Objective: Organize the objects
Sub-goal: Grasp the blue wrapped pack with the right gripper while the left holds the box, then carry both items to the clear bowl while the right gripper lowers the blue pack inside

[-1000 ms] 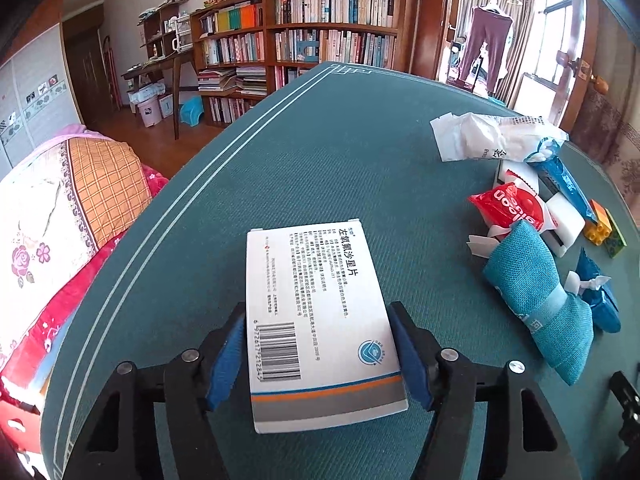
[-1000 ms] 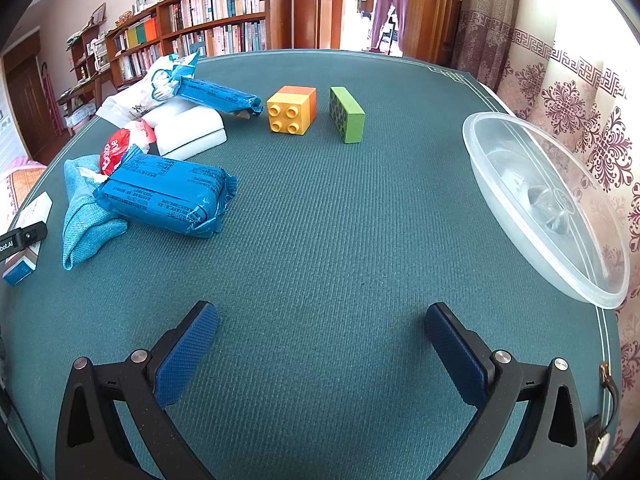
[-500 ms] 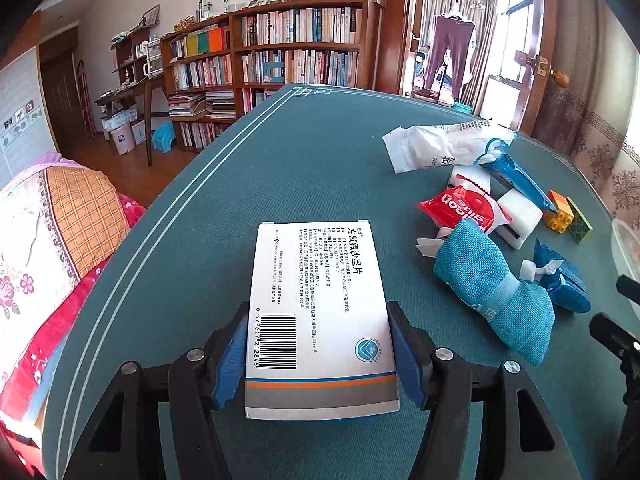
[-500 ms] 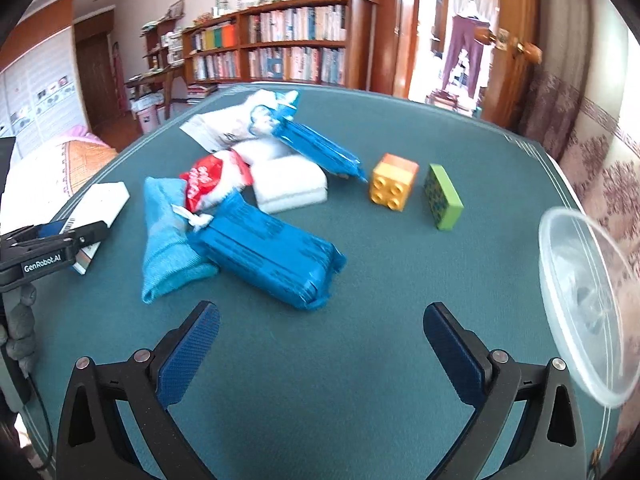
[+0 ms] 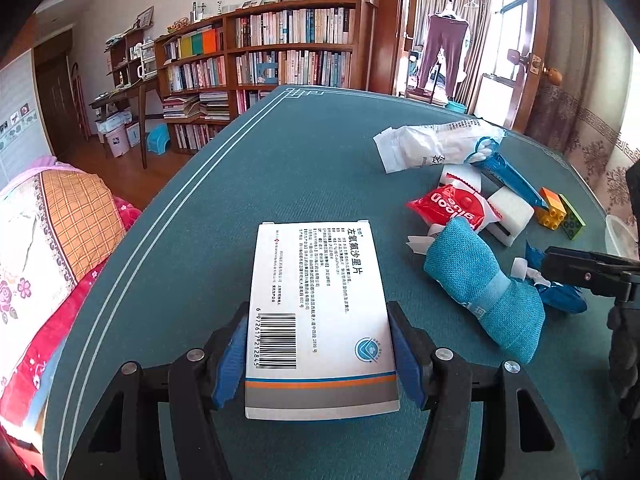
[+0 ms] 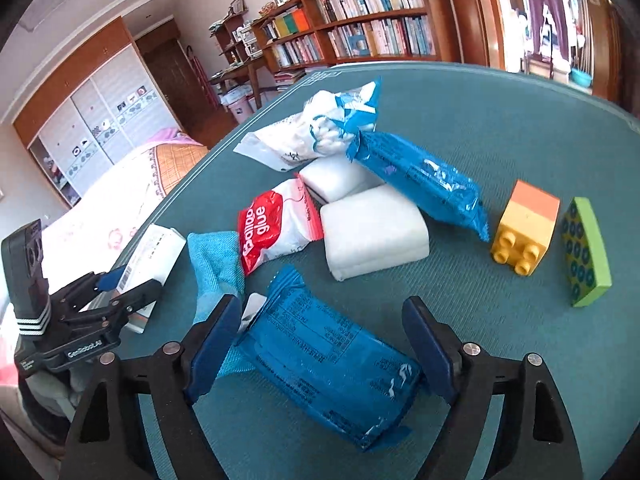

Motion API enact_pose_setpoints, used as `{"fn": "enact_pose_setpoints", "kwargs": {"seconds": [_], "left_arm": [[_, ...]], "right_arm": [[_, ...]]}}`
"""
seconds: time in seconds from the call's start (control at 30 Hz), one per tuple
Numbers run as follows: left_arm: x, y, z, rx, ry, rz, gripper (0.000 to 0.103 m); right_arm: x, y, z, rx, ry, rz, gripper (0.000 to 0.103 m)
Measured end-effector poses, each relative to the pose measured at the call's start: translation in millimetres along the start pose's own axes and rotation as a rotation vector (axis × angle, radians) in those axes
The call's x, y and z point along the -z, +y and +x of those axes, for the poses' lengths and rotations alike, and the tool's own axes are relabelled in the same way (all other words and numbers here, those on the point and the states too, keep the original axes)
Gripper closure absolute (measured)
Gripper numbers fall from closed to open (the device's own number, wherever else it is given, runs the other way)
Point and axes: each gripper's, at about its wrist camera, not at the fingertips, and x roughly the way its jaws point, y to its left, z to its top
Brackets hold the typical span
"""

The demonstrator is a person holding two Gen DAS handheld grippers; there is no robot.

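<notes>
Left hand-held gripper (image 5: 318, 354): pads pressed on both long sides of the white medicine box (image 5: 320, 312), pinching it. Cannot tell whether the box rests on the bench (image 5: 248, 184) or is just off it.

Right hand-held gripper (image 6: 320, 354): spread, straddling the near blue packet (image 6: 320, 364); left pad close to the wrapper end, right pad apart from it. I judge this the approach-to-grasp step: next I close across the packet's narrow width, squeezing lightly since the wrapper looks soft.

Crowding: teal cloth roll (image 6: 216, 252) touches the packet at its 10 o'clock, red glue sachet (image 6: 276, 224) at 11, white foam block (image 6: 372, 232) at 12. Watch the left pad for snagging cloth.

Open bench at 3 o'clock, short of the yellow brick (image 6: 524, 228) and green block (image 6: 586, 252). In the left view, the bench edge runs off at 9 o'clock, bed (image 5: 52, 232) below.
</notes>
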Motion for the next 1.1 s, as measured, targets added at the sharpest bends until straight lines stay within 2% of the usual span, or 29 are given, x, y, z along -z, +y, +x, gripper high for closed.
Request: {"fn": "enact_pose_setpoints", "kwargs": {"seconds": [0.2, 0.3, 0.37, 0.47, 0.53, 0.63, 0.73, 1.1], "left_arm": [[0.7, -2.9, 1.4, 0.002, 0.006, 0.009, 0.036], [1.1, -4.5, -1.4, 0.004, -0.001, 0.016, 0.036], [0.9, -7.1, -2.8, 0.005, -0.004, 0.022, 0.036], [0.3, -10.4, -5.8, 0.009, -0.007, 0.029, 0.036], [-0.4, -13.2, -7.9, 0.013, -0.012, 0.031, 0.036], [-1.8, -16.9, -12.4, 0.020, -0.023, 0.039, 0.036], [-4.1, -19.9, -15.8, 0.026, -0.032, 0.045, 0.036], [-10.4, -47.9, -29.3, 0.072, -0.063, 0.092, 0.036]], "right_arm": [[30.6, 11.8, -8.7, -0.004, 0.065, -0.063, 0.020], [44.3, 24.1, -13.0, 0.033, 0.070, -0.099, 0.020], [49.6, 32.3, -11.7, 0.088, 0.074, -0.127, 0.021], [51.5, 40.3, -13.0, 0.140, 0.073, -0.149, 0.030], [49.3, 39.3, -11.0, 0.149, 0.068, -0.140, 0.044], [47.6, 40.2, -7.6, 0.186, 0.069, -0.133, 0.054], [51.1, 40.5, -11.8, 0.211, 0.061, -0.125, 0.059], [70.1, 27.3, -53.0, 0.269, -0.025, -0.018, 0.061]]}}
